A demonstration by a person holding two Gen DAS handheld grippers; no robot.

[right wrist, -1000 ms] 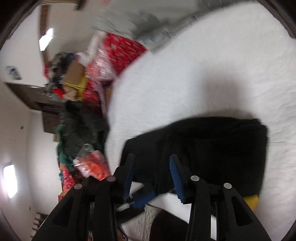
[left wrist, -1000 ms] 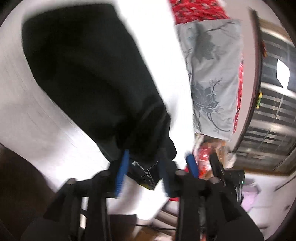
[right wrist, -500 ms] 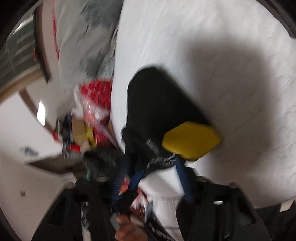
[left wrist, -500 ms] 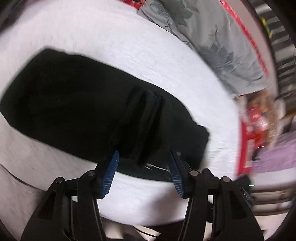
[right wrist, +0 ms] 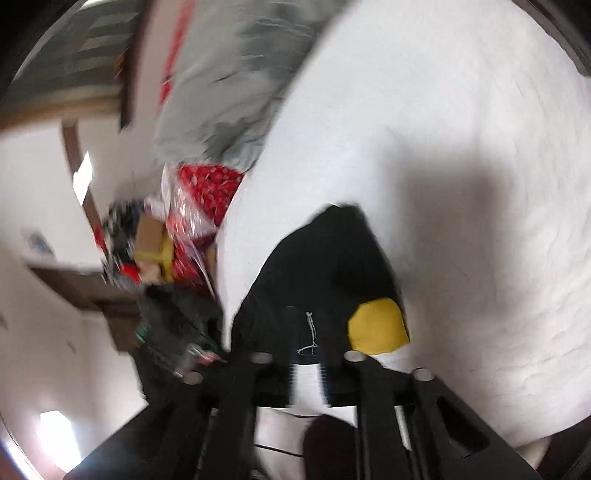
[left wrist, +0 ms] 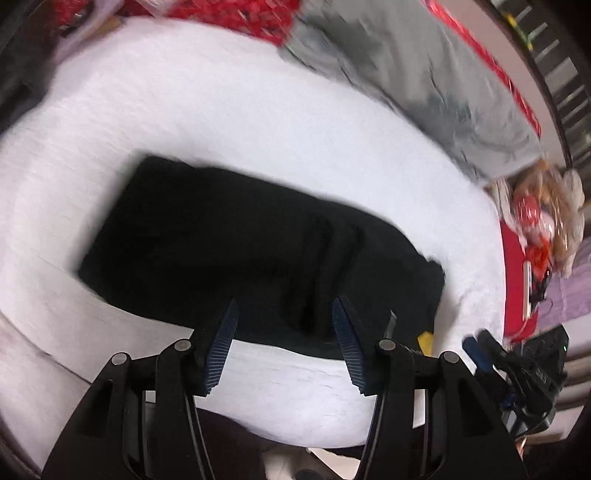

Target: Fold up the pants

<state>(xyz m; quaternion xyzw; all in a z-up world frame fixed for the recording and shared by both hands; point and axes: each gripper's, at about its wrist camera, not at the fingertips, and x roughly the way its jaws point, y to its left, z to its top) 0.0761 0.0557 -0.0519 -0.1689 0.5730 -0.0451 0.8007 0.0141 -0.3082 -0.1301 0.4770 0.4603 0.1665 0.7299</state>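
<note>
Black pants [left wrist: 240, 251] lie folded into a rectangle on a white bed [left wrist: 221, 110]. My left gripper [left wrist: 284, 314] is open and empty, hovering over the near edge of the pants. In the right wrist view the pants [right wrist: 325, 266] show their waistband end, with a yellow patch [right wrist: 376, 325]. My right gripper [right wrist: 306, 347] is close to that end; the view is blurred and I cannot tell if the fingers hold the cloth. The right gripper also shows in the left wrist view [left wrist: 476, 350], at the pants' right corner.
A grey floral quilt [left wrist: 424, 85] and red patterned cloth [left wrist: 229, 14] lie at the far side of the bed. Bags and clutter [left wrist: 543, 221] stand beyond the right bed edge, and a pile of boxes and bags [right wrist: 173, 243] beside the bed.
My left gripper has let go of the pants, opened and pulled back. The pants now lie flat on the bed. The right gripper swung around the waistband end.
</note>
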